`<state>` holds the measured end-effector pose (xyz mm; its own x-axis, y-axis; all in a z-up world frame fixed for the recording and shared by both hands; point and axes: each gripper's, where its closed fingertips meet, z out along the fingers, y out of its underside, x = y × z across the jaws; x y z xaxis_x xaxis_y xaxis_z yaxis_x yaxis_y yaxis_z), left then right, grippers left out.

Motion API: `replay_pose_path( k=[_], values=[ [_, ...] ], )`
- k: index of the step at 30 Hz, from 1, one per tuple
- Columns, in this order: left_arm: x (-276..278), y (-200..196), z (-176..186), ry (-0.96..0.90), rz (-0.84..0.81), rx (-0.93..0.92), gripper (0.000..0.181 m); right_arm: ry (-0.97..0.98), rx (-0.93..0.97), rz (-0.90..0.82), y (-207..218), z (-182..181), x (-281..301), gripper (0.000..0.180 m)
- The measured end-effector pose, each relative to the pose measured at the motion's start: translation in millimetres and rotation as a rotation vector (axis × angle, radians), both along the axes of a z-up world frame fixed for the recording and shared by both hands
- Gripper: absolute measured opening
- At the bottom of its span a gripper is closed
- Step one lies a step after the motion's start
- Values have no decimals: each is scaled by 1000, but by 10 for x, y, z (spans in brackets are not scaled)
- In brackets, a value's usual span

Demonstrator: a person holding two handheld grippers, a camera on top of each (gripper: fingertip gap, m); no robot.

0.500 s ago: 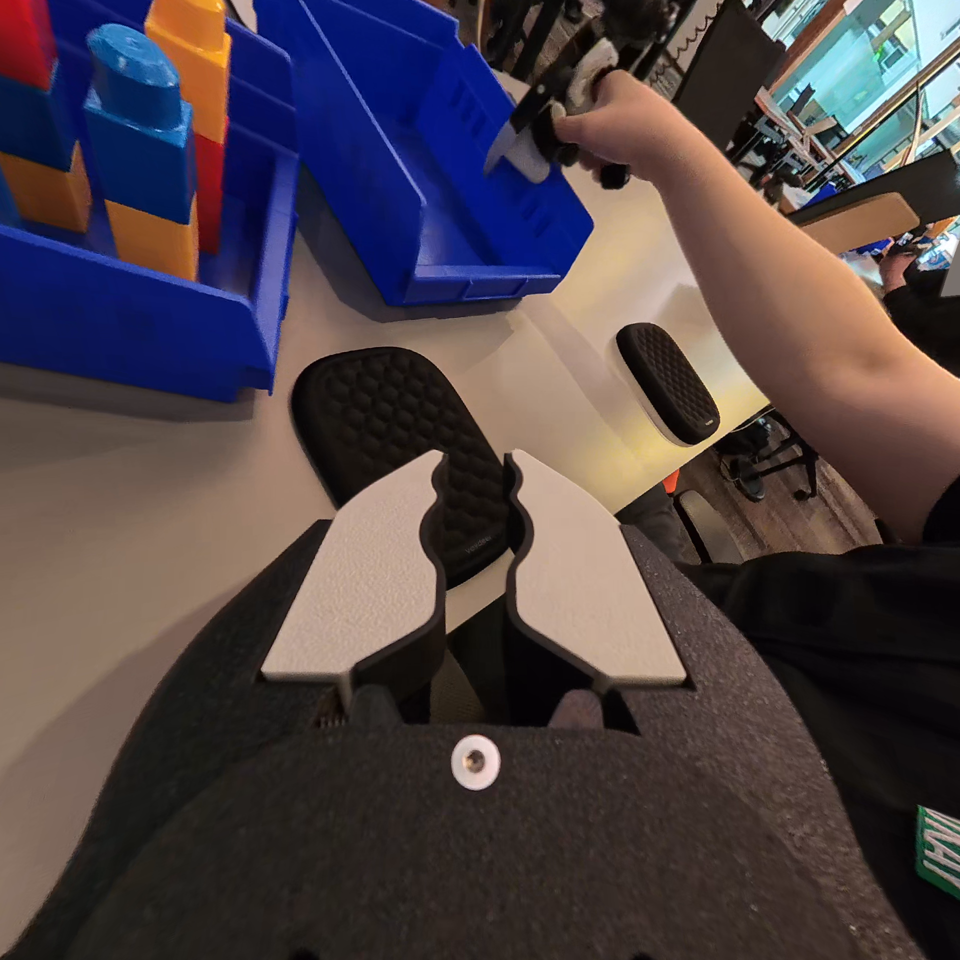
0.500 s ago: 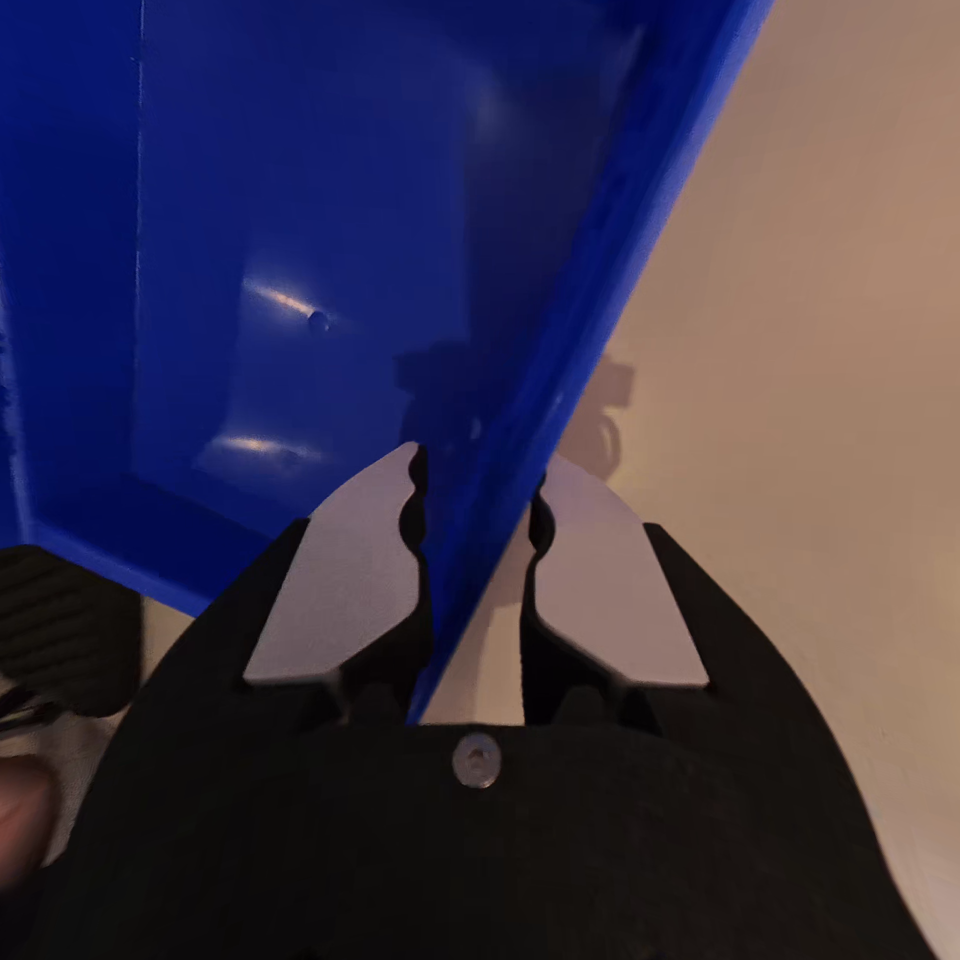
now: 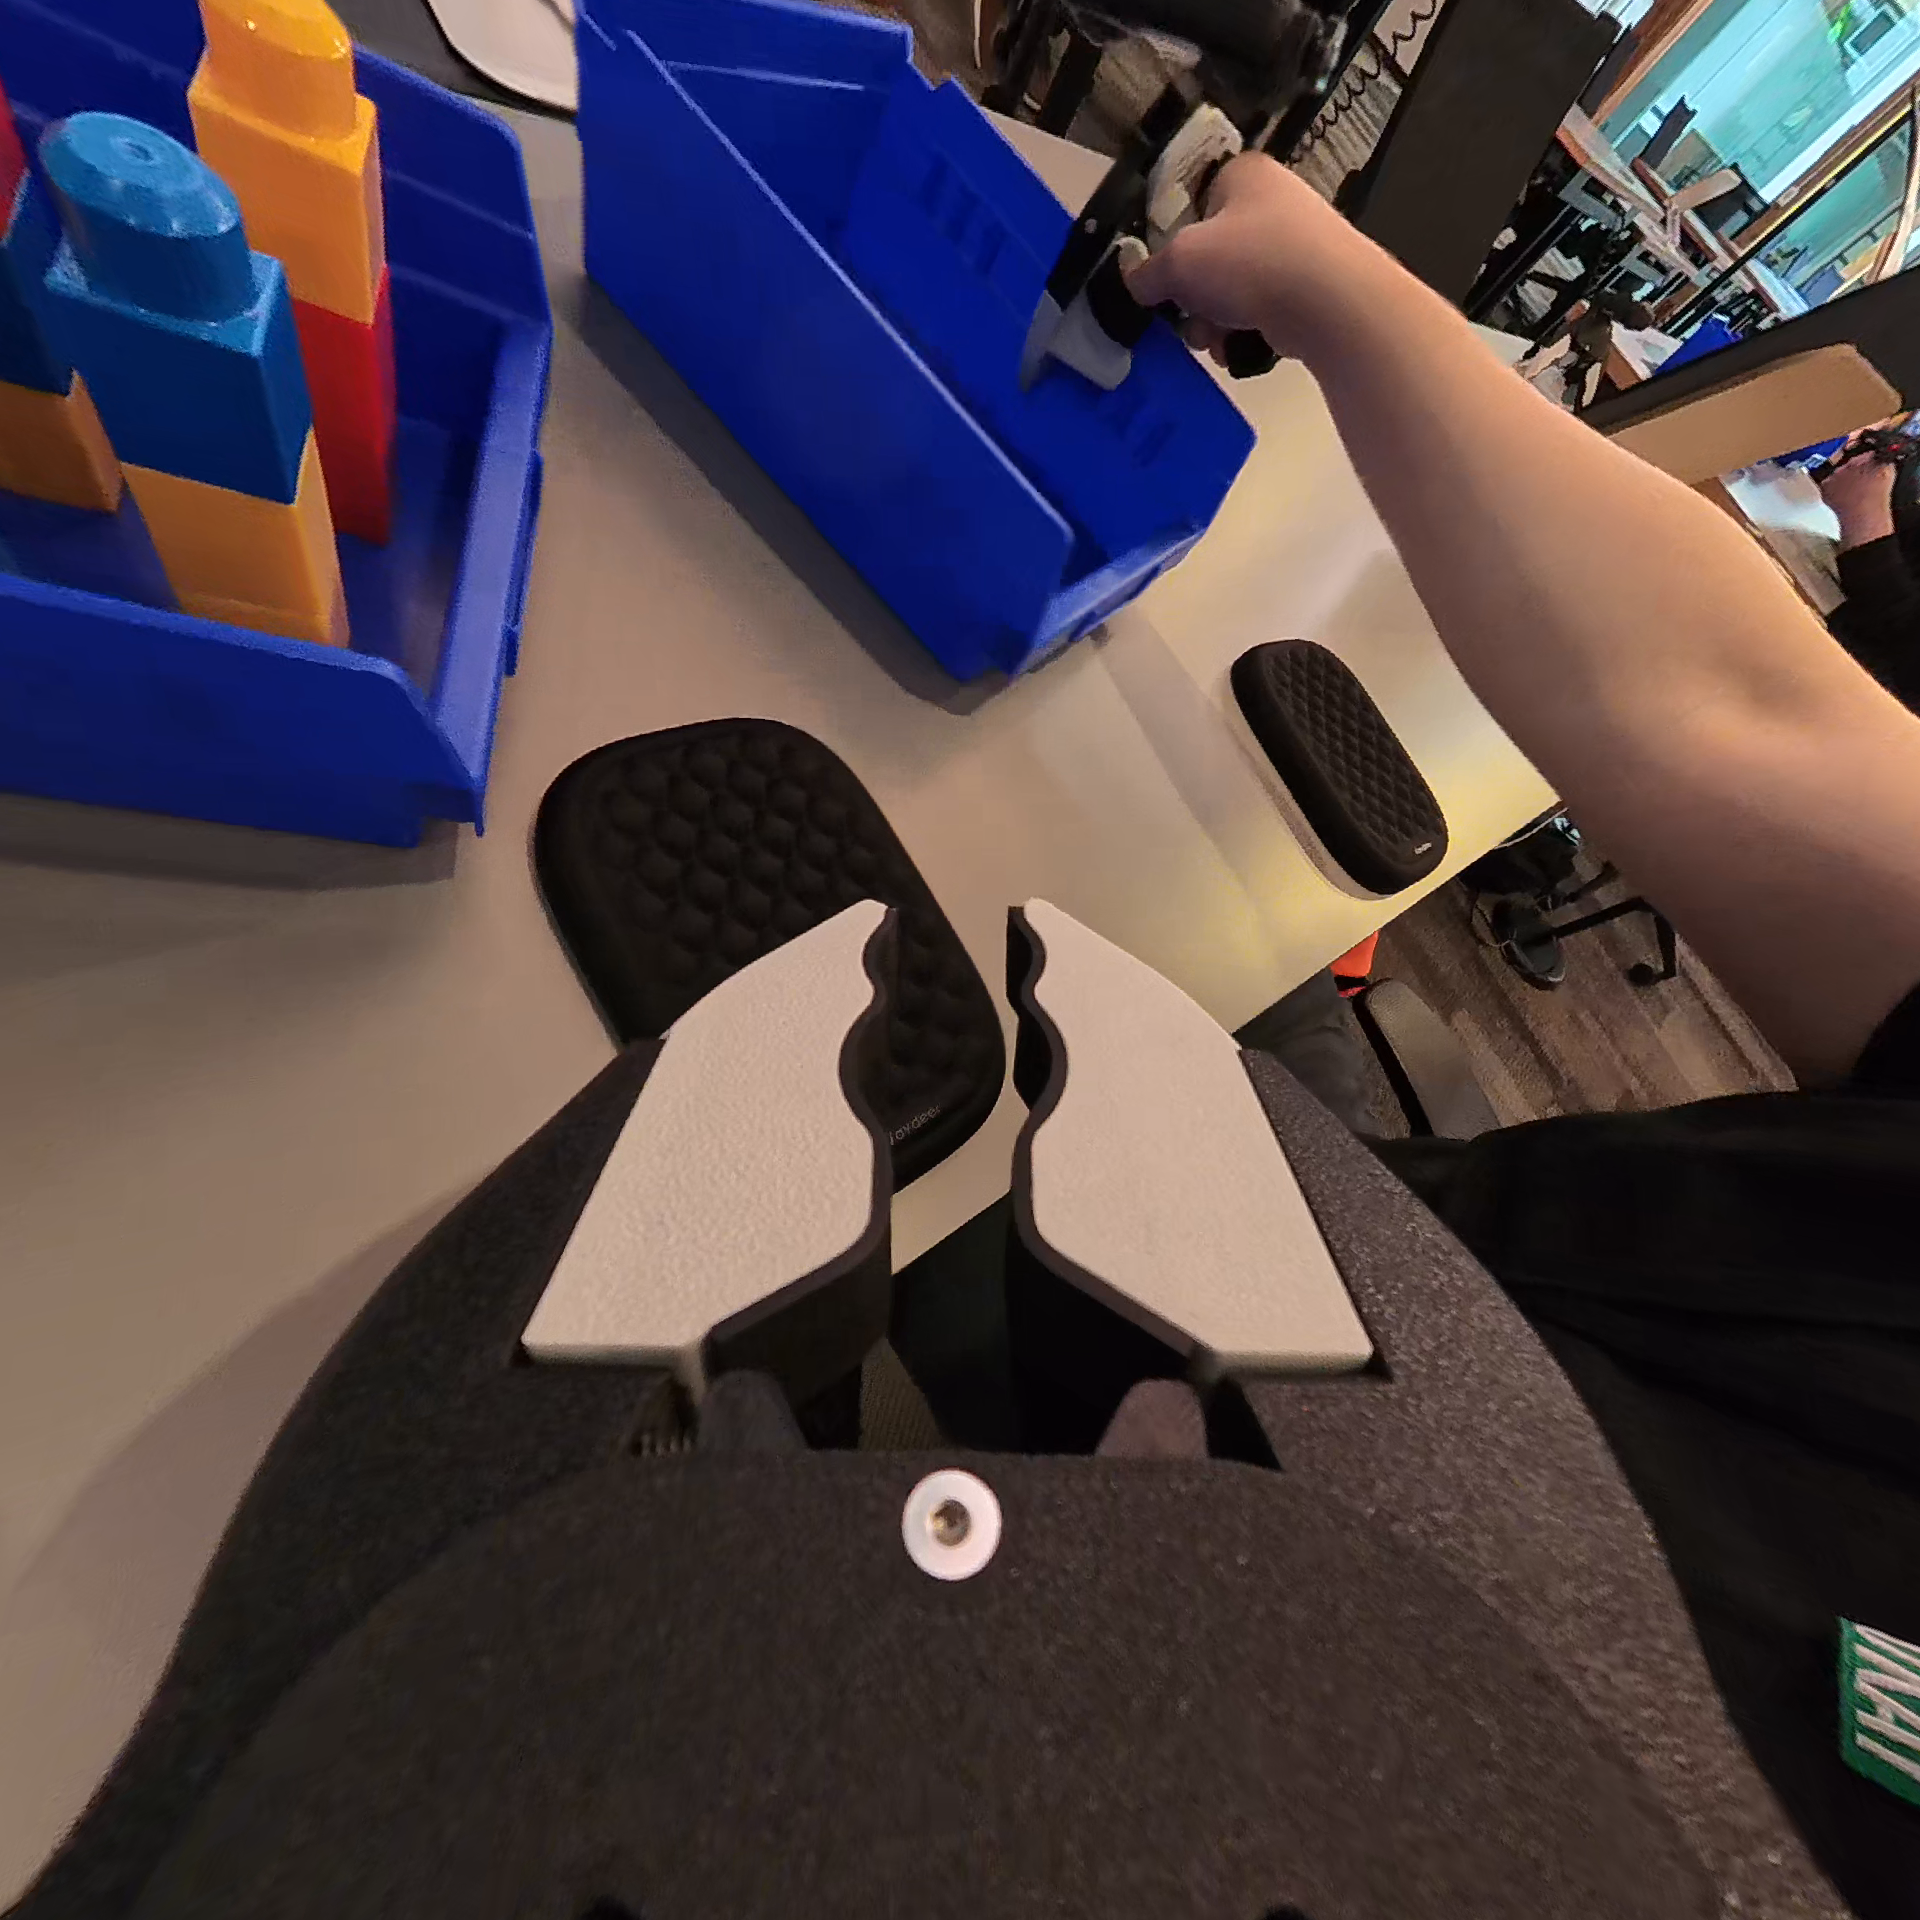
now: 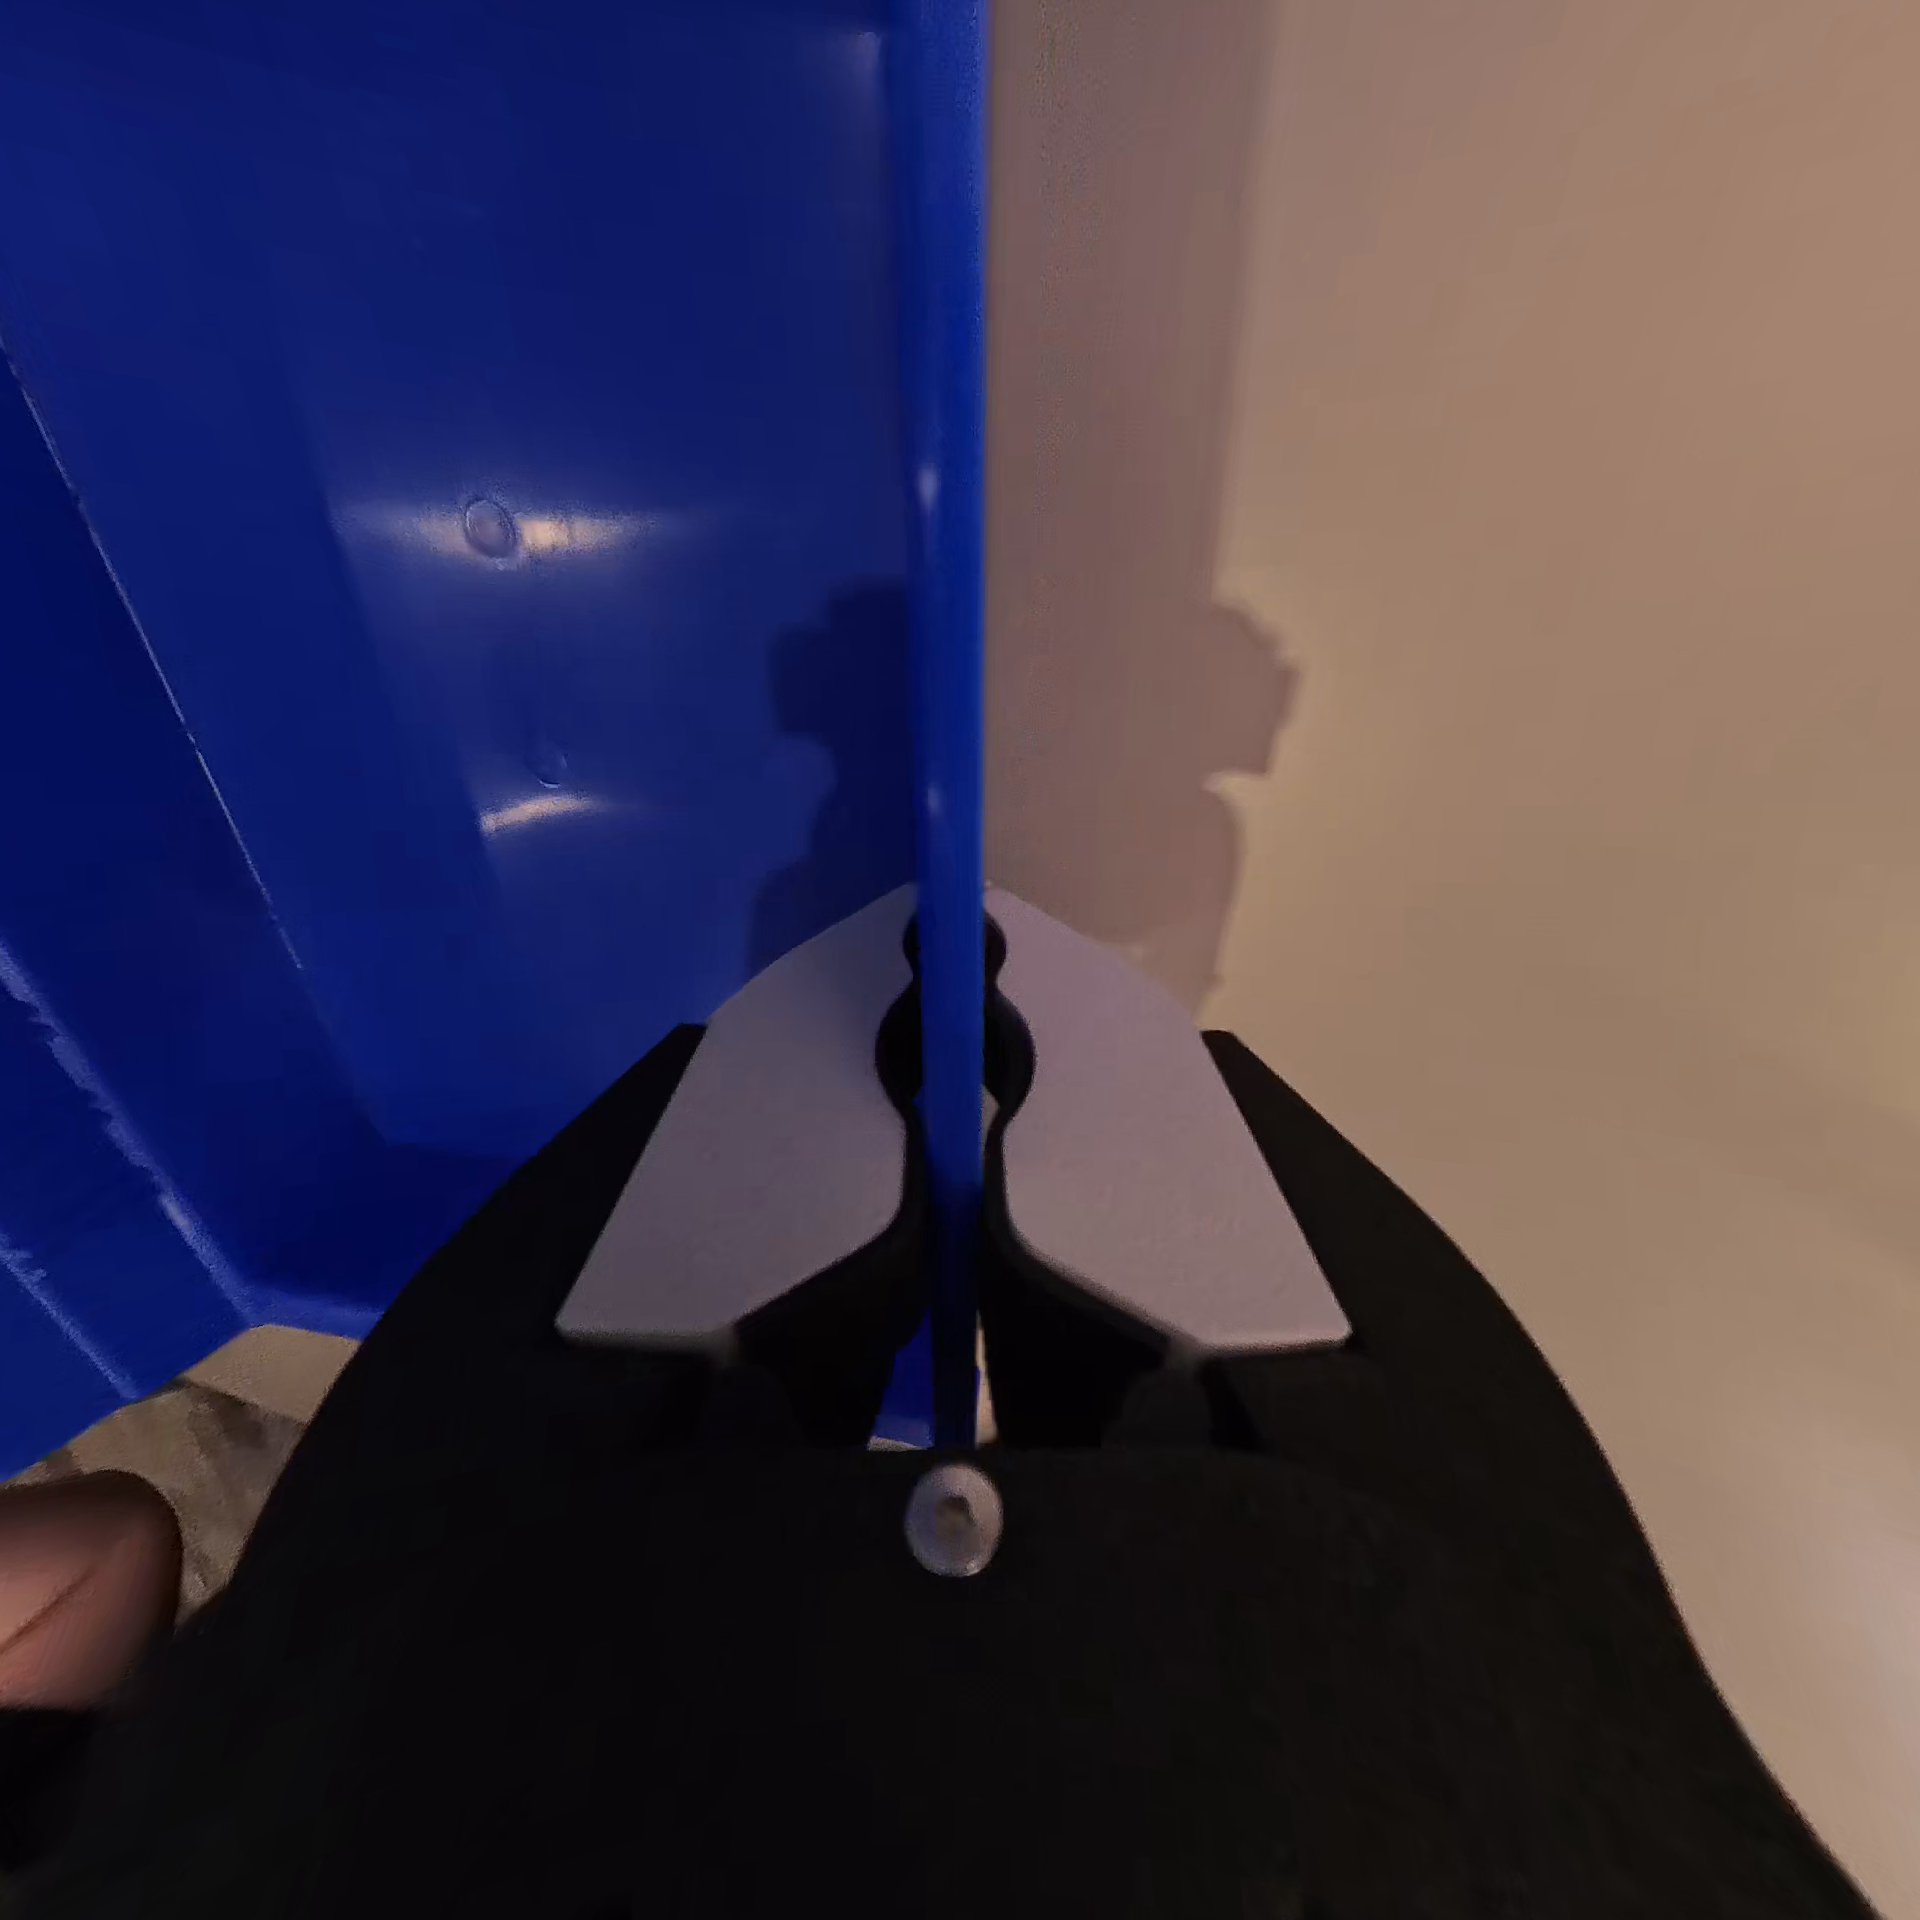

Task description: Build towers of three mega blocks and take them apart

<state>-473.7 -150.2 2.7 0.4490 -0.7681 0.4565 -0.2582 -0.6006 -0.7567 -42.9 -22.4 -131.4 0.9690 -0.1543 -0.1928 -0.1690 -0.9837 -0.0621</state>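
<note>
Right gripper (image 4: 948,925) is clamped on the right wall of the empty bin (image 3: 821,343); bare table (image 4: 1558,727) lies beyond. Left gripper (image 3: 951,920) is parted, holding nothing, over a black pad (image 3: 727,862). Towers (image 3: 187,353) stand upright in the left bin (image 3: 239,717).

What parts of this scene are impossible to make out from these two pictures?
- Left wrist view: the stacked plastic block towers in the left blue plastic bin run off the picture's left edge, so their count stays unknown.
- Right wrist view: the right gripper, shut on the empty blue plastic bin's side wall, fills the lower frame.
- Left wrist view: the background room is too small to read.
</note>
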Motion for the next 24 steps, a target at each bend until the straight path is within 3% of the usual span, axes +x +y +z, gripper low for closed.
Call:
replay_pose_path(
  k=[11, 18, 24],
  values=[
    [511, -46, -7, 31, -73, -20, 20, 11, 31, -88, -823, 189, 1486, 4],
    [867, -69, 32, 14, -106, -20, 19, -67, 12, -227, -1901, 333, 2858, 4],
    [1076, -41, 128, 10, -104, -10, 19, -79, -3, -325, -2698, 254, 3602, 5]
  ],
)
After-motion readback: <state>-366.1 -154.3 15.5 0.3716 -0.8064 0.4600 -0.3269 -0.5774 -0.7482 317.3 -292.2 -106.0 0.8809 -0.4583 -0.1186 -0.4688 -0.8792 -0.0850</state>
